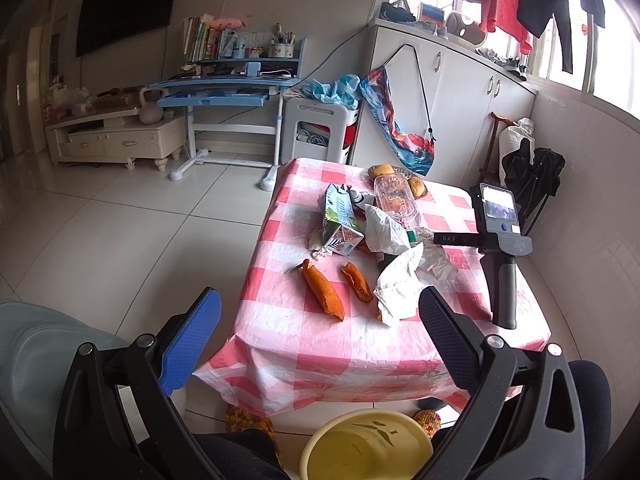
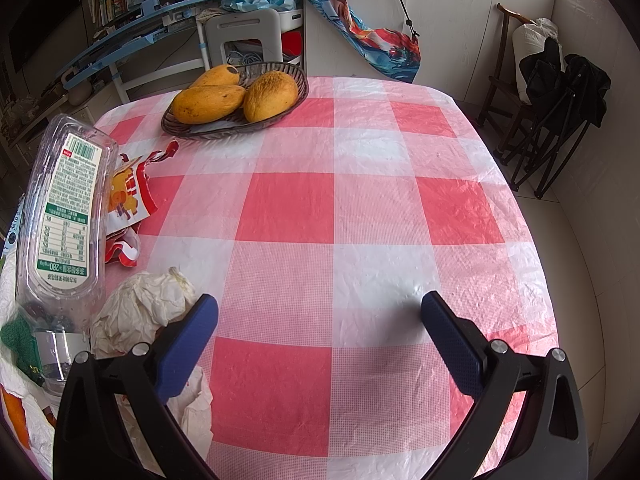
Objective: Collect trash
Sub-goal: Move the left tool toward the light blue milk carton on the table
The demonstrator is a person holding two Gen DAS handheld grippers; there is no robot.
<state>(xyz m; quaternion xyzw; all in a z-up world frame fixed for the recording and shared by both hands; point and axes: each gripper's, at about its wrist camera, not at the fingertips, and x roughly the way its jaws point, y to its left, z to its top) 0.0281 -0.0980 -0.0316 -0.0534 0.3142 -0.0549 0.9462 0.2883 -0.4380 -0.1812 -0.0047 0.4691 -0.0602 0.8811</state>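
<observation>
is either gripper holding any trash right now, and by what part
Nothing is held. The left gripper and the right gripper are both open, with only air between their fingers.

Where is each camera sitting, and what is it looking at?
Left wrist: behind the open left claw, off the table's near edge, looking across the trash; the right claw's handle and a bucket show.
Right wrist: behind the open right claw, low over the cloth, facing the mangoes.
Shared: plastic box.
</observation>
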